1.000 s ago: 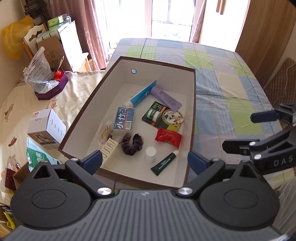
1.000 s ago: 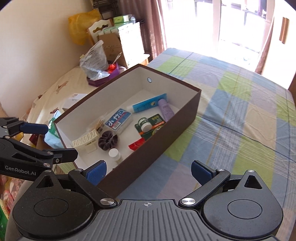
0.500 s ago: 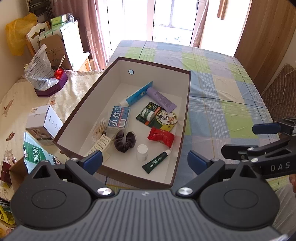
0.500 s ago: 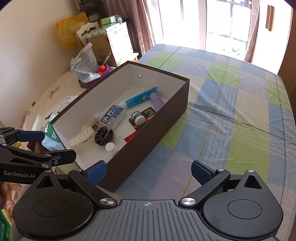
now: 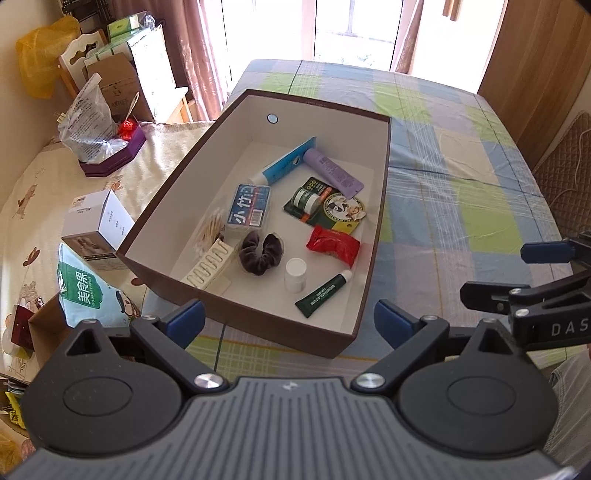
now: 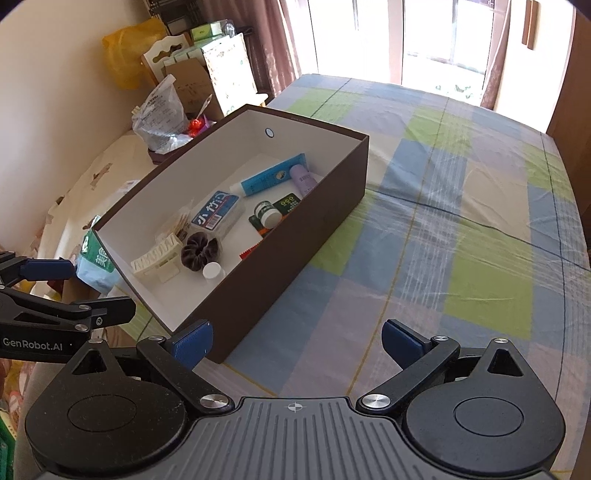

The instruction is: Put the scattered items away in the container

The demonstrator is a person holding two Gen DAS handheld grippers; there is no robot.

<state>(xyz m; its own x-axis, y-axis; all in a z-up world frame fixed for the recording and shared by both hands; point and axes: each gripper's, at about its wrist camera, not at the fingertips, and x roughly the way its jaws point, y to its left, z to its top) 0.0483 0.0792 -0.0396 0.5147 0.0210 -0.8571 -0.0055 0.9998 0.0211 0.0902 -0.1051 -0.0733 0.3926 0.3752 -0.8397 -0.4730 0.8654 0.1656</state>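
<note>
Both grippers, left [image 5: 288, 320] and right [image 6: 297, 338], hang spread and empty near the box [image 5: 376, 236]; items [image 5: 260, 253] lie inside, checked cloth [image 6: 461, 236] bare, so tidying looks finished.

both wrist views look down, sharing the brown box [image 5: 255, 325] from near.

Blue, green and lilac checked cloth [image 6: 461, 229] covering the table, clear plastic bag [image 5: 86, 127] in a purple tray [image 5: 114, 158] beyond its left edge, white carton [image 5: 96, 230], yellow plastic bag [image 5: 37, 62], brown curtains [image 5: 199, 55] by the sunlit window [image 5: 354, 26].
</note>
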